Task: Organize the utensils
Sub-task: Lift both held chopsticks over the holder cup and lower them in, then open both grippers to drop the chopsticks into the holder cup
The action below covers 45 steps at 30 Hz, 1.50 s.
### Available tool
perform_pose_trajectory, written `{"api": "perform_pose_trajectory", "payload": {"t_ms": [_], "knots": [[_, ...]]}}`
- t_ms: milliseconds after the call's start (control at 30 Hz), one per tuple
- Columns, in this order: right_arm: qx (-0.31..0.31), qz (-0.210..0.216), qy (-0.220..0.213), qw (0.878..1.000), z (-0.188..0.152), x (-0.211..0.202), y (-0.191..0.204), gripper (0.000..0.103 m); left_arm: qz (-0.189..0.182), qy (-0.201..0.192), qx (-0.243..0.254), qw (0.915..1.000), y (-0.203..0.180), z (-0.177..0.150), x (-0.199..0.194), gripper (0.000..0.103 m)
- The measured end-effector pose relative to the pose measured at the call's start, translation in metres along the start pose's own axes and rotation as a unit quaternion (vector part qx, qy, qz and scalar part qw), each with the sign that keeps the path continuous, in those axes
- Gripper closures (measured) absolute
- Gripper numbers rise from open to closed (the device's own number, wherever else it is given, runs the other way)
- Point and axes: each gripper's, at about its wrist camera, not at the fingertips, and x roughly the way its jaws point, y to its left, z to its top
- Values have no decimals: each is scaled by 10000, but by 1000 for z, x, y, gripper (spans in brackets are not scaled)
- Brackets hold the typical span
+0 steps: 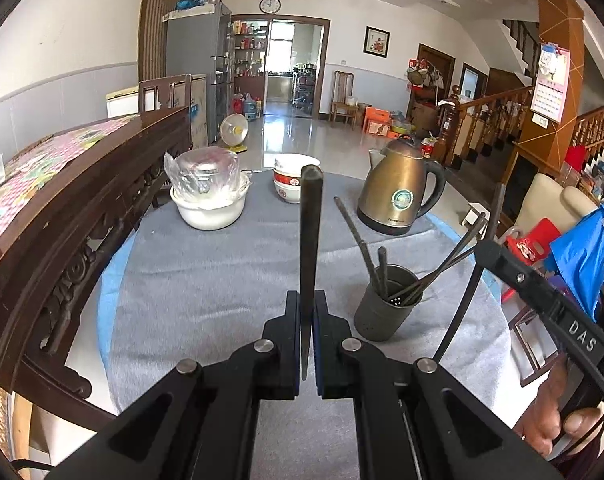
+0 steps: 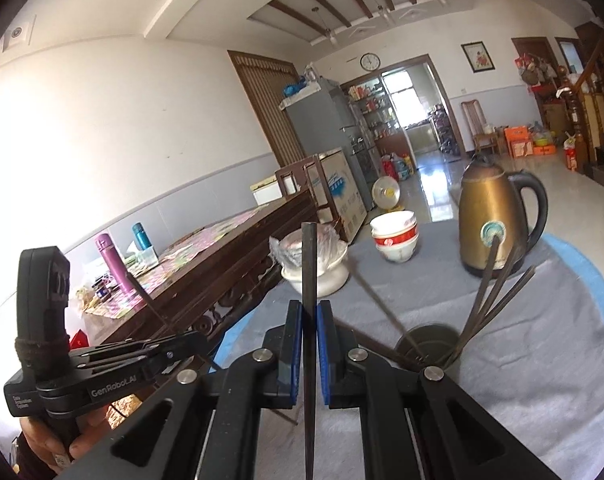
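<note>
Clamping 1 dark slender chopstick (image 1: 311,240) upright apiece, both grippers' jaws hover near the perforated grey metal holder (image 1: 384,308), lying right of the left gripper (image 1: 307,320).

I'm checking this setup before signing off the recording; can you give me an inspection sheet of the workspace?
Surface: round table under a grey cloth.
Job's things: dark chopsticks stand in the metal holder; each gripper holds one more.
Clutter: kettle, stacked bowls, white pot with a plastic-wrapped dish.
Grippers: left gripper shut on a chopstick; right gripper shut on another chopstick.
Cables: thin black cable by the right gripper.
Surroundings: carved wooden bench, fridge, staircase.
</note>
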Motion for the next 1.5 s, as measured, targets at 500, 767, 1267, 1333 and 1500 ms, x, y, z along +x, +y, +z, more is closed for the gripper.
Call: {"api": "perform_pose_trajectory", "payload": {"t_ms": [500,767,1267,1333,1500], "knots": [[-207,-637,-562,9962,37,-19,-23,95,-678,-13,122,9976,-29,34,-14,98],[-312,-997,-897,9905,52,-18,-27,95,-861,-340,142,9956,-52,56,-24,98],[-196,-1551,-1807,9710,57,2,-50,95,-451,-1076,-4,9932,-82,72,11,98],[-172,-1628,-1883,9684,55,9,-54,95,-376,-1143,-11,9927,-85,69,21,98],[-134,-1734,-1733,9694,44,22,-60,94,-308,-991,-171,9945,-87,62,51,98]]}}
